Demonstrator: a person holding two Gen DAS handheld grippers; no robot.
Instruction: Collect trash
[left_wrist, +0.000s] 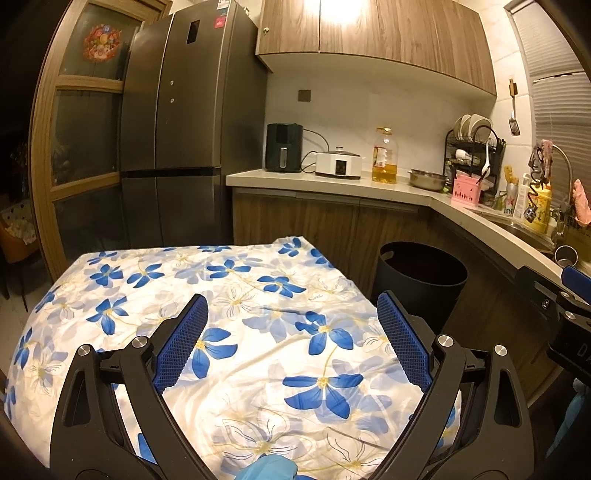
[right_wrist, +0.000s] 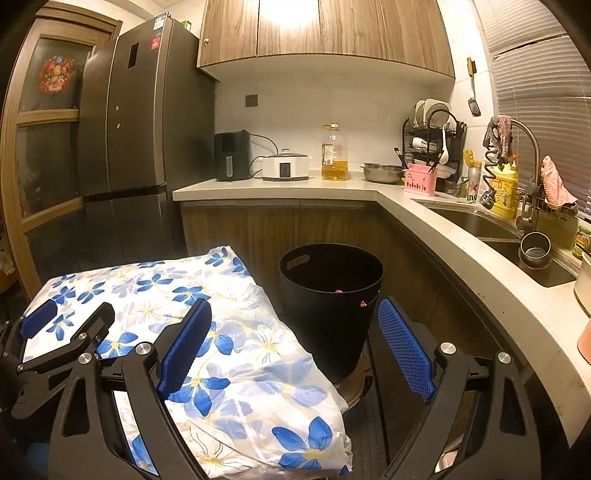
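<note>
Both grippers, left (left_wrist: 291, 332) and right (right_wrist: 295, 332), fingers released, empty, beside the black bin (right_wrist: 330, 291); floral-clothed table (left_wrist: 229, 295) apparently bare of trash, so next locate any remaining.

Kitchen corner, tight quarters. Cloth-covered surface (right_wrist: 229, 332) fills left foreground, top bare. Black bin (right_wrist: 330, 295) stands on floor just beside its right edge, mouth open and unobstructed from above. L-shaped counter (right_wrist: 461, 243) hems bin in behind and to right. Left tool (left_wrist: 291, 321) and right tool (right_wrist: 295, 325) both spread wide, nothing between fingers.
</note>
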